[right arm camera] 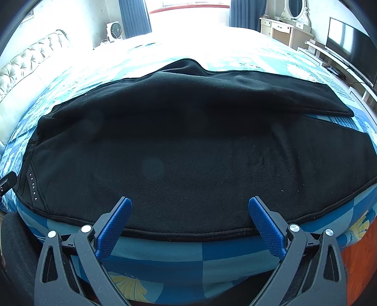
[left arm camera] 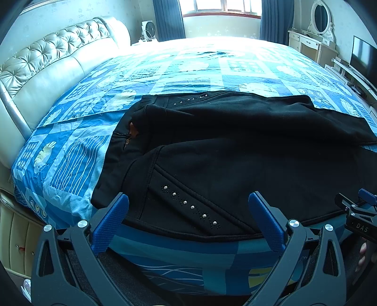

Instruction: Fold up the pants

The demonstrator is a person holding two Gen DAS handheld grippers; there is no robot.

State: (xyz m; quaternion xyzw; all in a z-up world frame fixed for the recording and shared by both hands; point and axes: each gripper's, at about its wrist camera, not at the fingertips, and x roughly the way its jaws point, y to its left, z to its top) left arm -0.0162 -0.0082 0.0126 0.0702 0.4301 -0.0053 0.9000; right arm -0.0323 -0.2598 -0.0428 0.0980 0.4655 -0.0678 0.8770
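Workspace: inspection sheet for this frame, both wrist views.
Surface: bed with blue patterned cover.
Job's things: black pants spread flat, waistband toward headboard, near edge along the bed's front.
Clutter: nothing seen on the bed.
Grippers: left gripper and right gripper open, at the pants' near edge, gripping nothing.
Cables: cord by the fan.
Surroundings: window, dressing table, TV.

black pants [left arm camera: 235,146] with silver studs [left arm camera: 192,207]; bedspread [left arm camera: 70,150] in blue and white patchwork with leaf motifs; blue fingers [left arm camera: 113,219] on dark grey frames; cream tufted headboard [left arm camera: 47,61].
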